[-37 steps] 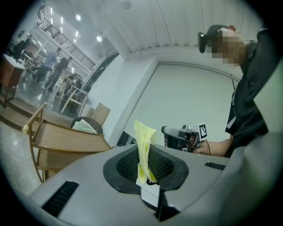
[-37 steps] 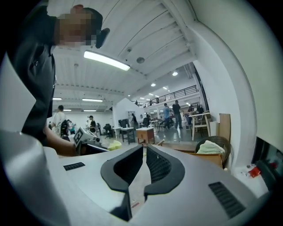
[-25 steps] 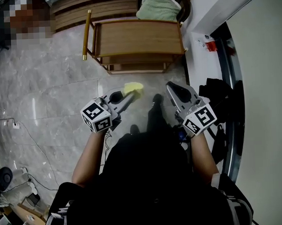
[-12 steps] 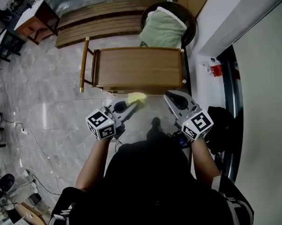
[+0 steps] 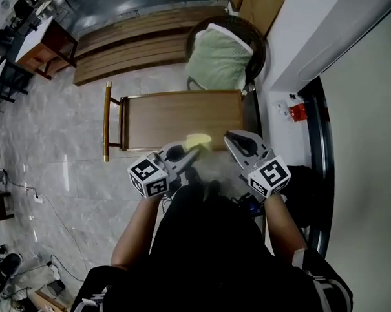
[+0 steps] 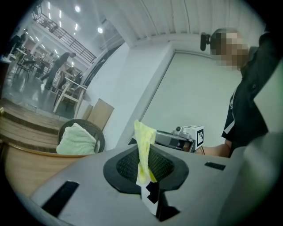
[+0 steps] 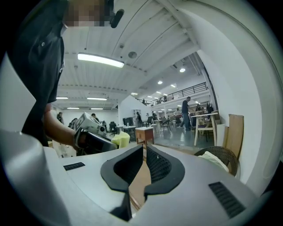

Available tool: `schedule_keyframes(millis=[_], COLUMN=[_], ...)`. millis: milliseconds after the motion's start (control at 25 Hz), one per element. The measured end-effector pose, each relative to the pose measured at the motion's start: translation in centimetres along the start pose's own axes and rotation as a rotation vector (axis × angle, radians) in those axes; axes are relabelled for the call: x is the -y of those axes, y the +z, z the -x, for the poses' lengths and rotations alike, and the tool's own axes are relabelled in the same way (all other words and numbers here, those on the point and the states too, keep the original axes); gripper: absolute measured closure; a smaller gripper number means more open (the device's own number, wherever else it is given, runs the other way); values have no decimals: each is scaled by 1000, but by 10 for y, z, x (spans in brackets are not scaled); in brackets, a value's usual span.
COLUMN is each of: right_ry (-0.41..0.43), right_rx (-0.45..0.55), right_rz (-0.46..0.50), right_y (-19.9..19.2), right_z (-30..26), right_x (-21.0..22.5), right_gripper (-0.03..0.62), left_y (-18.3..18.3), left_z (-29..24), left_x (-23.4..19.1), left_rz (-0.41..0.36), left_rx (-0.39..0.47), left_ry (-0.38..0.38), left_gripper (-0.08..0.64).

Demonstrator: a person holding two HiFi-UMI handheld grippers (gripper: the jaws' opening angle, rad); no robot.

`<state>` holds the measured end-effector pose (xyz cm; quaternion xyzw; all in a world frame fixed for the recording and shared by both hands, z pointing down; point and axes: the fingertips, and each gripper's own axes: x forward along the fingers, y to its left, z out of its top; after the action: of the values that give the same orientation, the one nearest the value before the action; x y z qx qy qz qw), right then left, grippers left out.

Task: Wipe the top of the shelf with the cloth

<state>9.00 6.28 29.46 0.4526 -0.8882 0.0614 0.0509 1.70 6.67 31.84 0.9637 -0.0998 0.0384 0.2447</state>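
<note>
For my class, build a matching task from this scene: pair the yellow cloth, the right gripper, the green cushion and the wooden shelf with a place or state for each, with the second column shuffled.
Column one
1. yellow cloth
2. right gripper
3. green cushion
4. wooden shelf

Column two
A. lies in the dark wicker chair
B. stands on the marble floor
C. jaws together, nothing held
D. pinched in the left gripper

Pairs: 1-D, 2-C, 3-A, 4-B
</note>
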Motion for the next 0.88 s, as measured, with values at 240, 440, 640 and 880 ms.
schedule_keyframes(millis=[240, 440, 640, 880], right_ry=[-62, -191, -286, -320], right_rx=[-35, -126, -211, -252], right_rz=[-19, -39, -19, -54], right_y=[-8, -29, -46, -73], right_z=[-39, -63, -78, -90], right_x=[43, 95, 139, 184], right_gripper=[558, 558, 558, 558], left_y=[8, 3, -4, -31], left_z=[-28, -54, -86, -129], left_x=[-57, -117, -160, -203], left_rz=[23, 104, 182, 316], left_rx=[-28, -96, -158, -238], left_ry=[-13, -4, -42, 22], left_gripper=[528, 528, 528, 528])
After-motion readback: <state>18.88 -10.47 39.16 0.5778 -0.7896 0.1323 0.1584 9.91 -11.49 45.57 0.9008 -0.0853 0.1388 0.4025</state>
